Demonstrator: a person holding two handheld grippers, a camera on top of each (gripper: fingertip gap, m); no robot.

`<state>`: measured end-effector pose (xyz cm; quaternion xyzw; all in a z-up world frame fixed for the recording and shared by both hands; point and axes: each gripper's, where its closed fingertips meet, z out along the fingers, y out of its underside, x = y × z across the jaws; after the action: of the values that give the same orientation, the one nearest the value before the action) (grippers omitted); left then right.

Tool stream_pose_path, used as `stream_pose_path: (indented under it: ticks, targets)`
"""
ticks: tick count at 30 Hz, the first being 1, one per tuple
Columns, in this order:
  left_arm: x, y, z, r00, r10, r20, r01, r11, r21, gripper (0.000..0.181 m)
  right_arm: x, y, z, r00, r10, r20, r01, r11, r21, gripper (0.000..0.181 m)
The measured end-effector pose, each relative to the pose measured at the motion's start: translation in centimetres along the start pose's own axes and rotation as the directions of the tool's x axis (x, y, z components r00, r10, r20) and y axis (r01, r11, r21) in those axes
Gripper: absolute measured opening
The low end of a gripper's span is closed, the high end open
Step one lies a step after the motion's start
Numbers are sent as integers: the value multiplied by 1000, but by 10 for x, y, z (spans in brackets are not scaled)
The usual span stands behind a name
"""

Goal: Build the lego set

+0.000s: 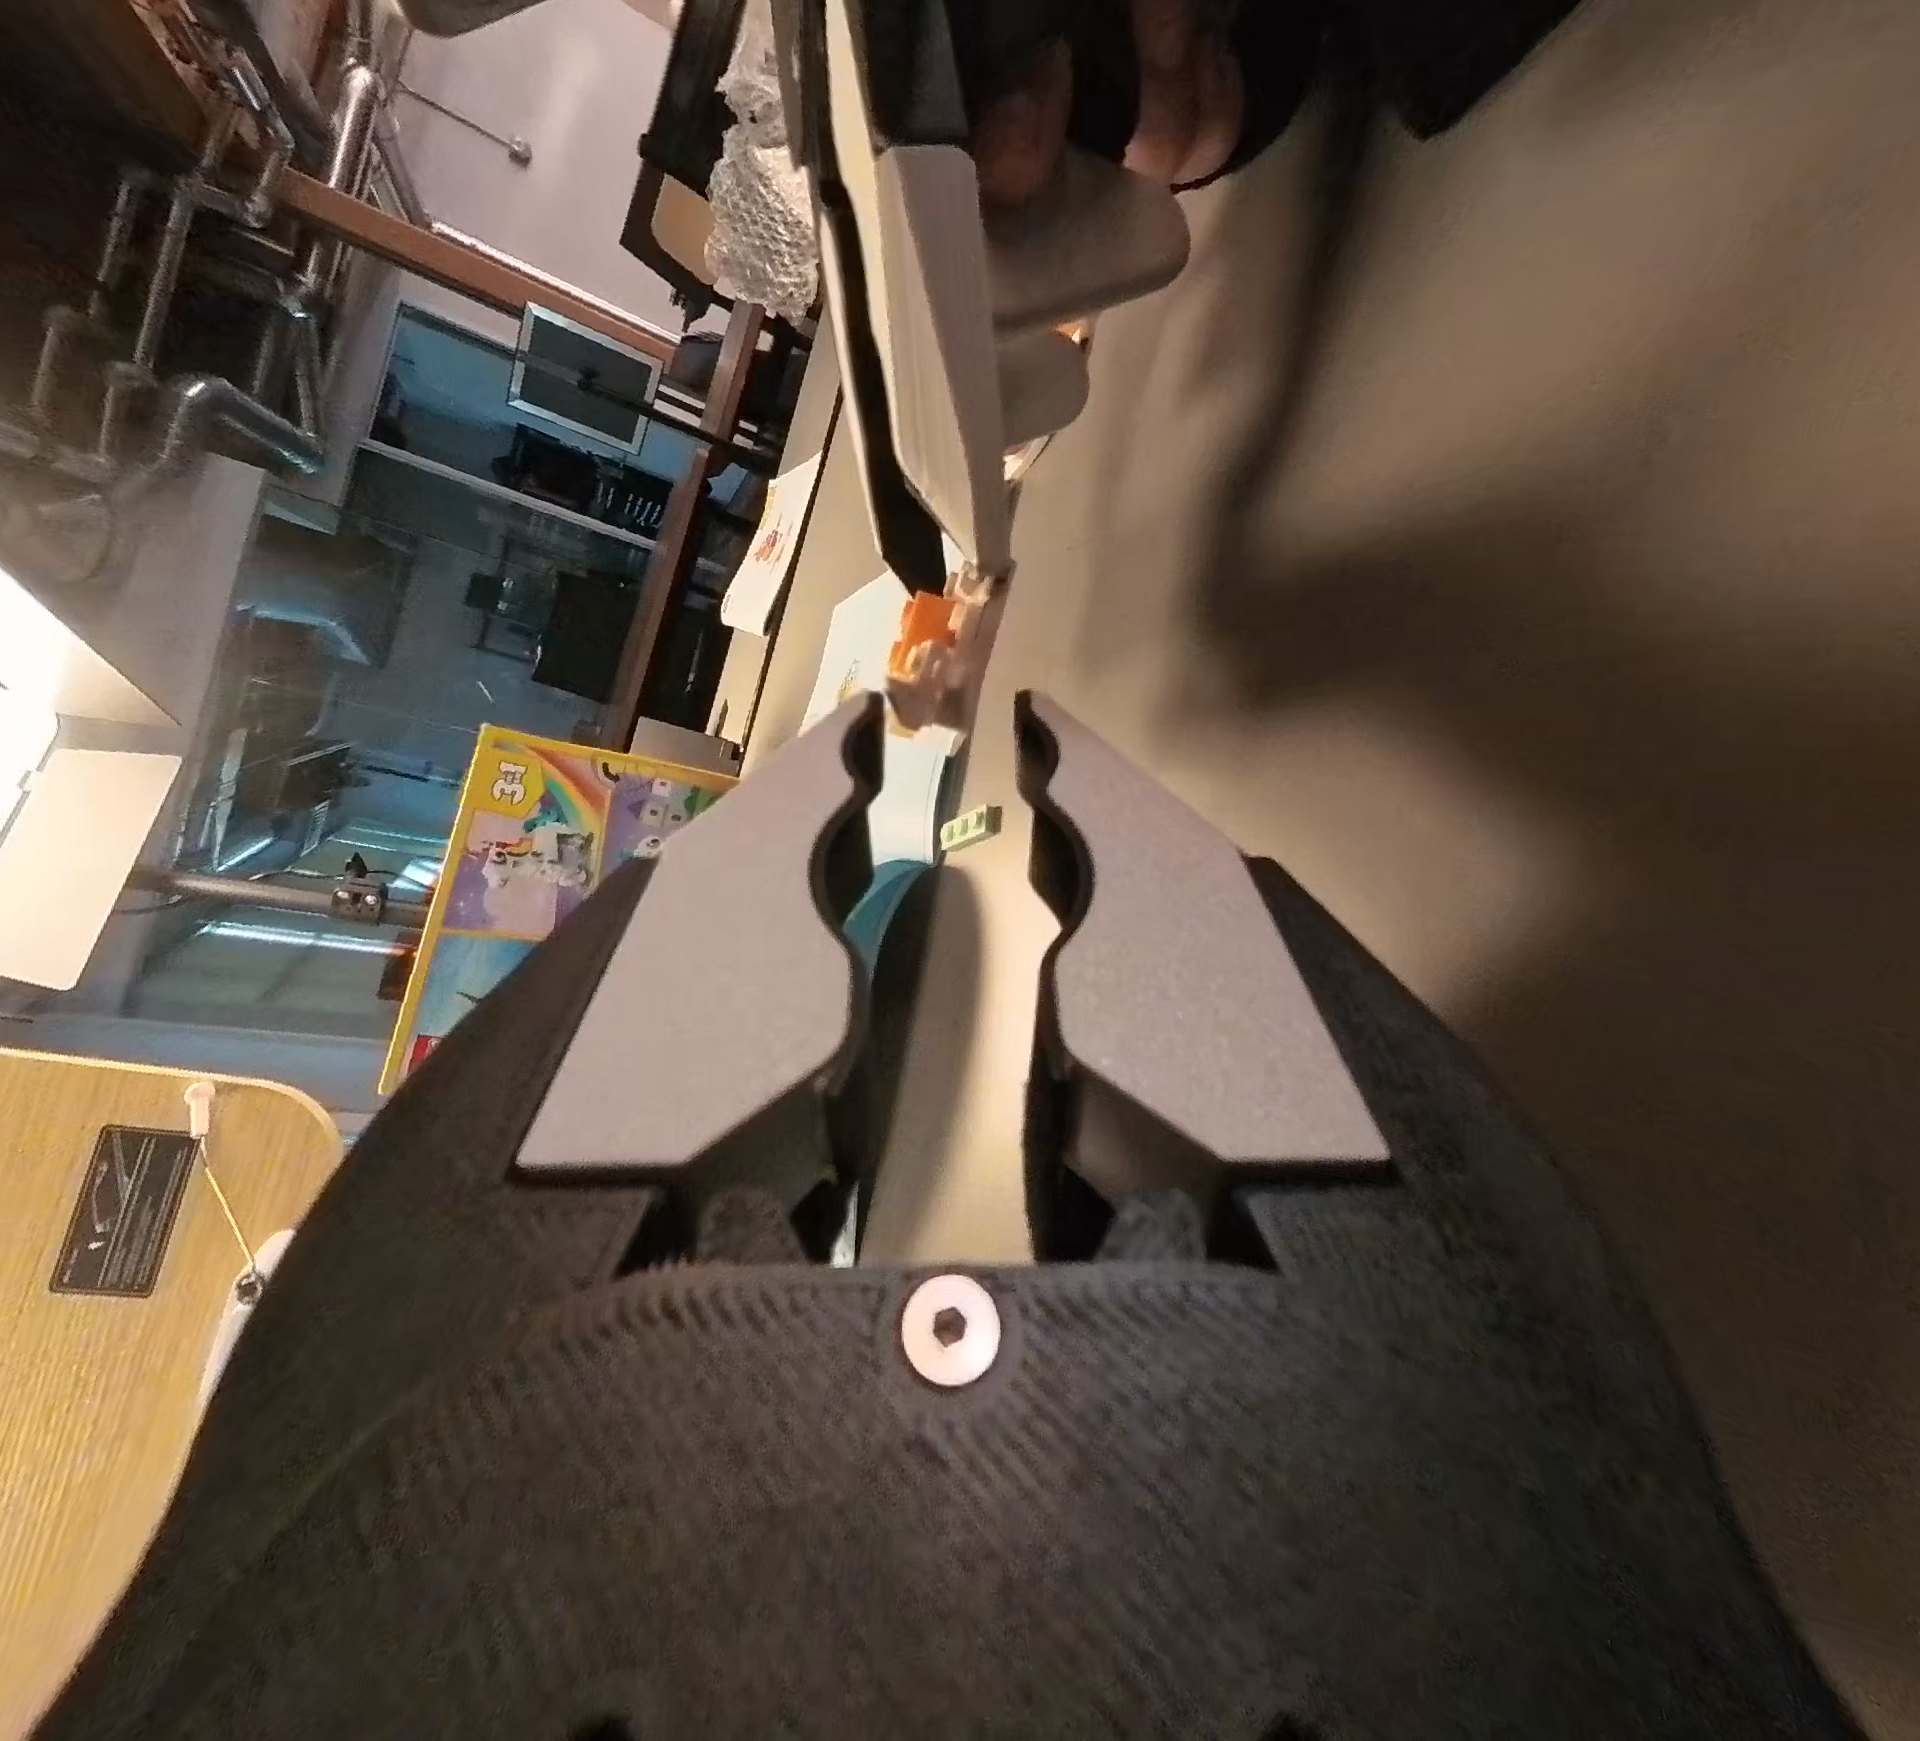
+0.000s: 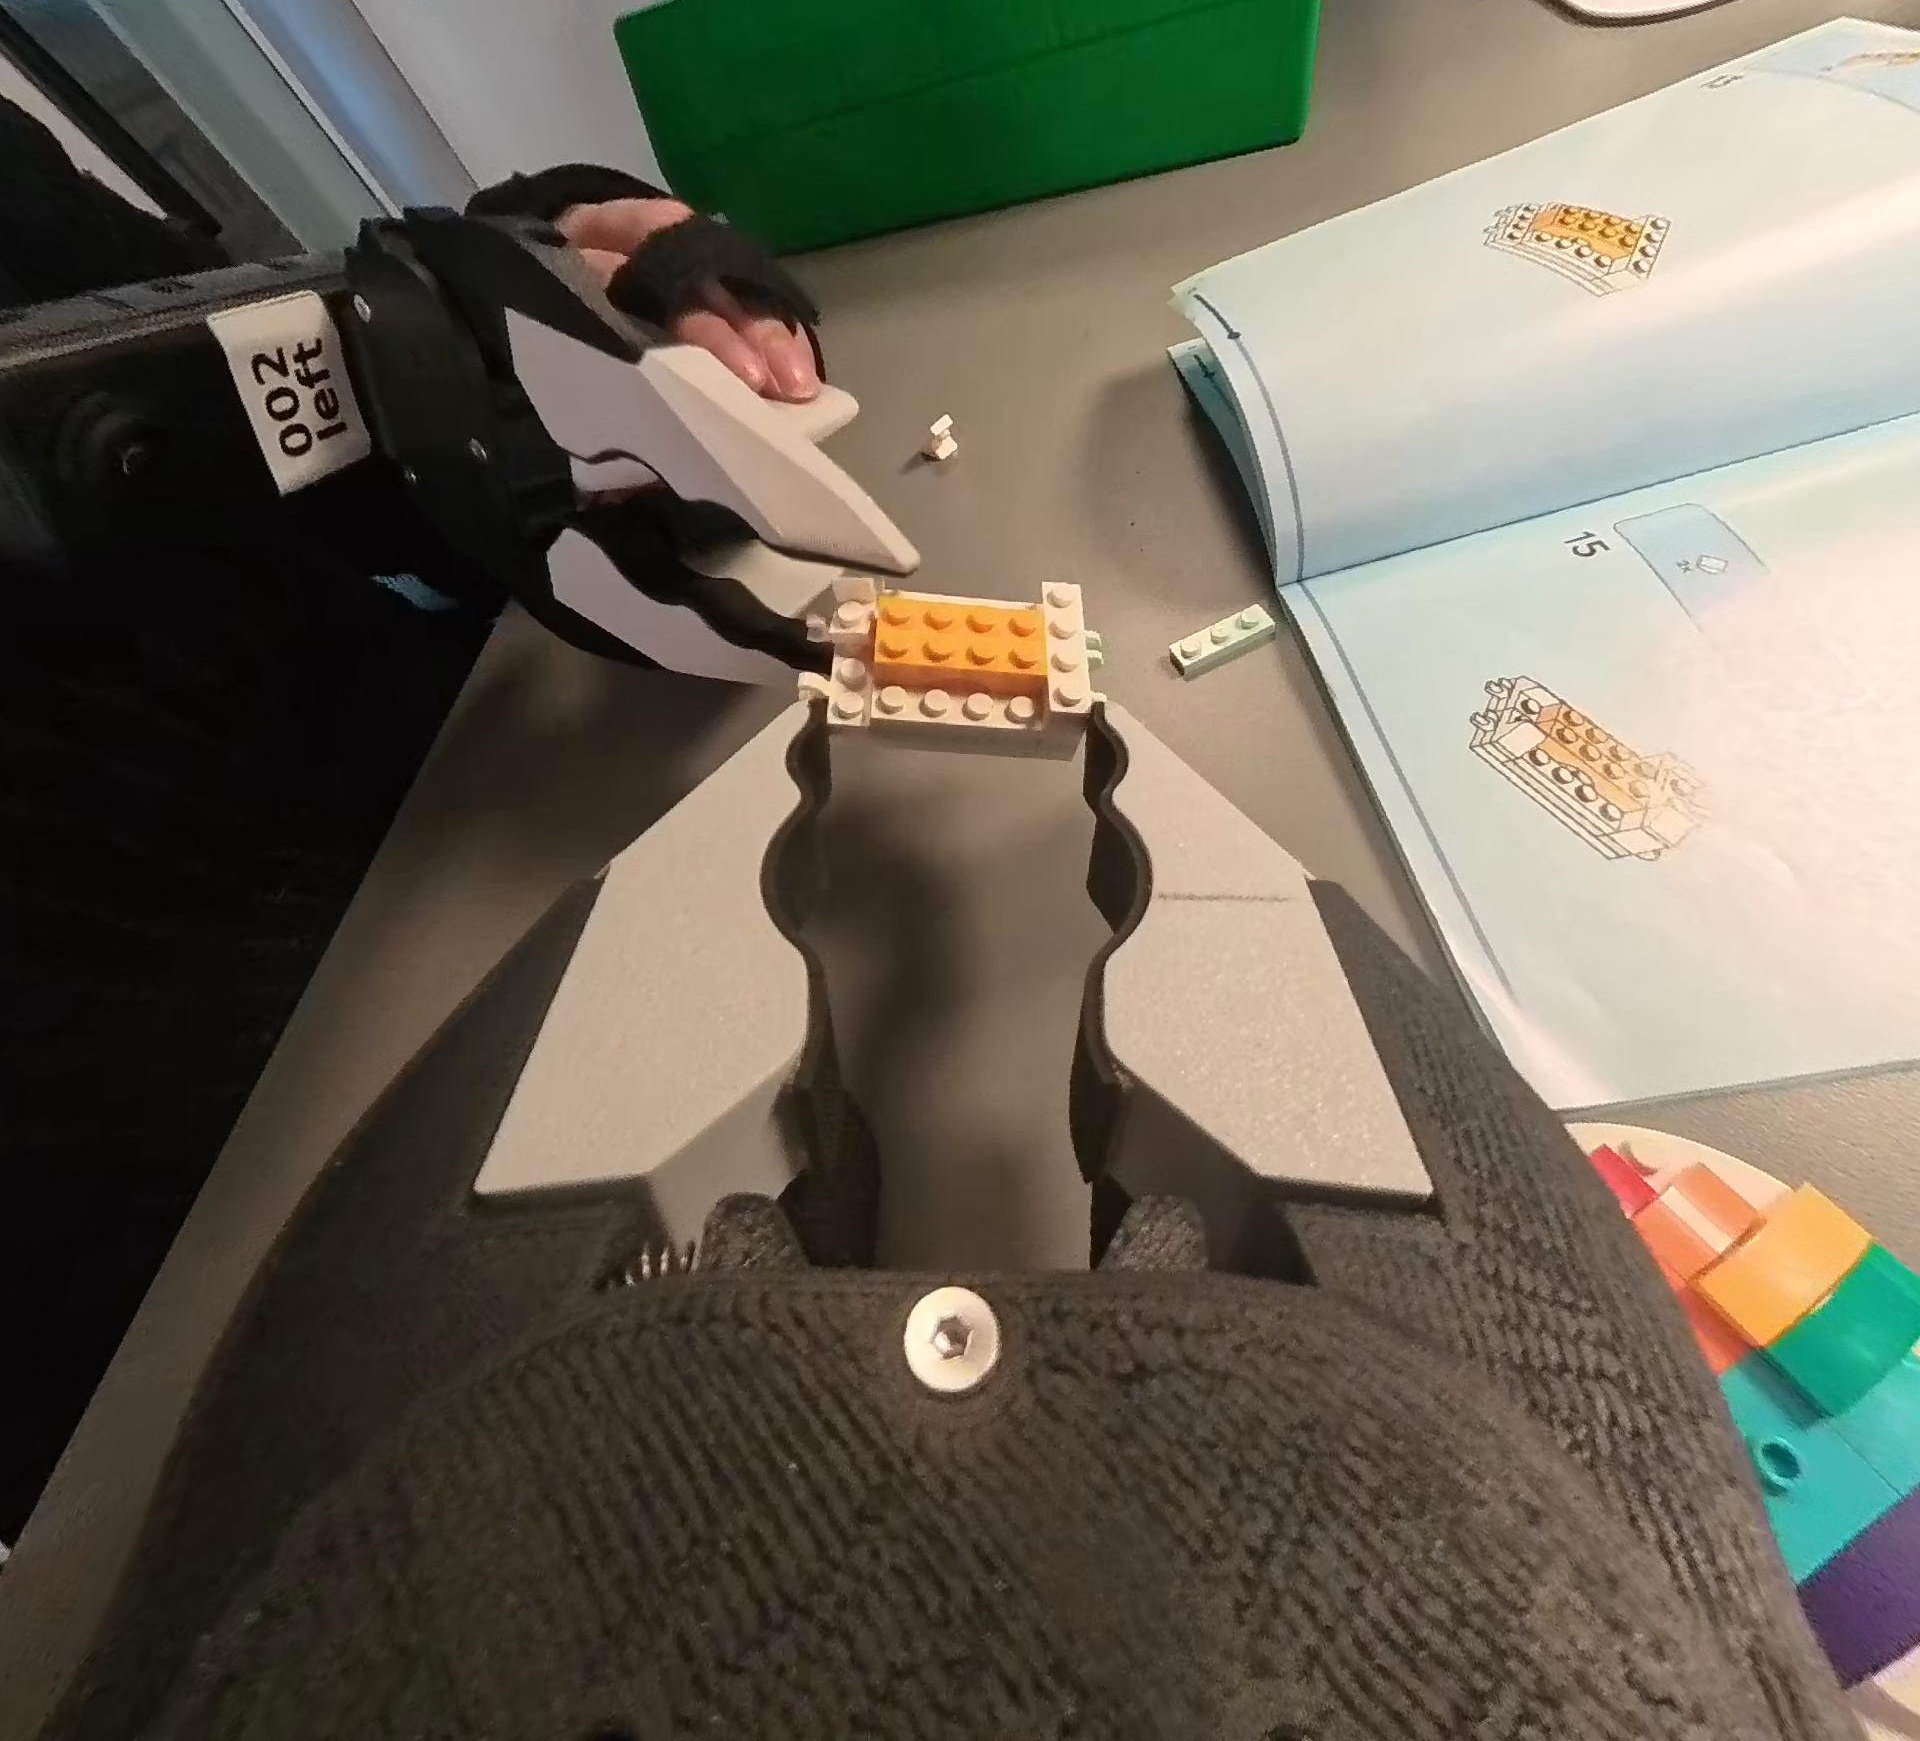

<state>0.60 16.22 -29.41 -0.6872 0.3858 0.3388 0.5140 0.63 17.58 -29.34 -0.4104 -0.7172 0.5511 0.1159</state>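
A small Lego build [image 2: 956,652], an orange brick framed by white plates, sits low over the grey table [image 2: 987,444]. My right gripper [image 2: 961,730] is shut on its near edge, one fingertip at each end. In the left wrist view the right gripper [image 1: 961,569] reaches in from above, holding the build [image 1: 930,652]. My left gripper [image 1: 945,715] is turned on its side and open, its tips just at the build's left end. It also shows in the right wrist view [image 2: 857,605], where I cannot tell whether it touches the build.
A loose pale green plate [image 2: 1223,642] and a tiny white piece [image 2: 942,436] lie on the table. An open instruction booklet [image 2: 1558,444] lies to the right, with a green box [image 2: 987,60] behind and a rainbow-coloured brick stack [image 2: 1818,1328] near right. The Lego box [image 1: 520,881] stands farther off. My left and right fingertips are right by each other.
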Motion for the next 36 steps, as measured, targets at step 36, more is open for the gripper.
stream_pose_path:
  ticks: [36]
  targets:
    - [2, 21, 9, 1000, 18, 1, -18, 984, -175, 11, 6, 0, 3, 792, -552, -261, 522, 834, -180, 58]
